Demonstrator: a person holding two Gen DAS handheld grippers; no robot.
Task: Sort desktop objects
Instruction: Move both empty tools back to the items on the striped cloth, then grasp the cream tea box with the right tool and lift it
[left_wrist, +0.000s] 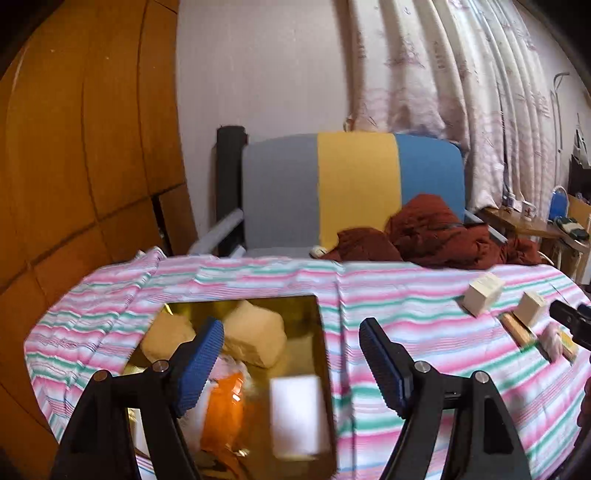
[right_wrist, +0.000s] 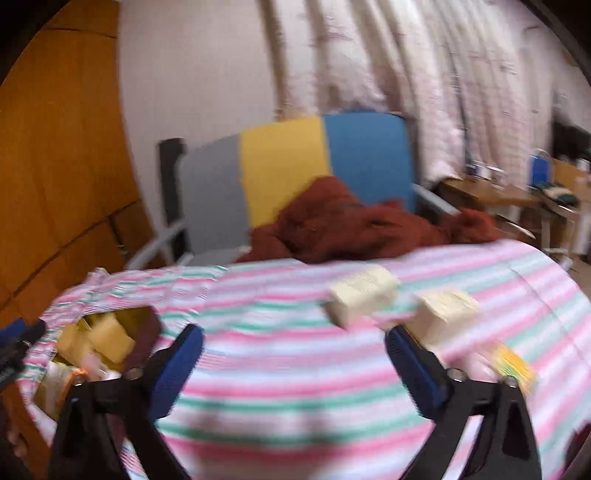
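**Blue pads spread, two pale blocks waiting on the right**

Blue-padded and wide apart, the right gripper (right_wrist: 293, 365) holds nothing; only striped cloth (right_wrist: 280, 391) shows between its fingers. The left gripper (left_wrist: 291, 362) is likewise open and empty, hanging over the near edge of the gold tray (left_wrist: 321, 332) on the left, where two cream blocks (left_wrist: 255, 338) and an orange packet (left_wrist: 225, 402) already lie.

Outward to the right, a pale block (right_wrist: 360, 295) and a second one (right_wrist: 445, 312) sit near each other on the cloth, with a yellow-wrapped item (right_wrist: 513, 363) nearer still (blurred, so its kind is unclear).

My judgement: the right gripper should line up squarely on one block, pads on opposite flat faces, and close only once centred, since a corner pinch could spin it. Carry it clear of the neighbour before crossing to the tray.
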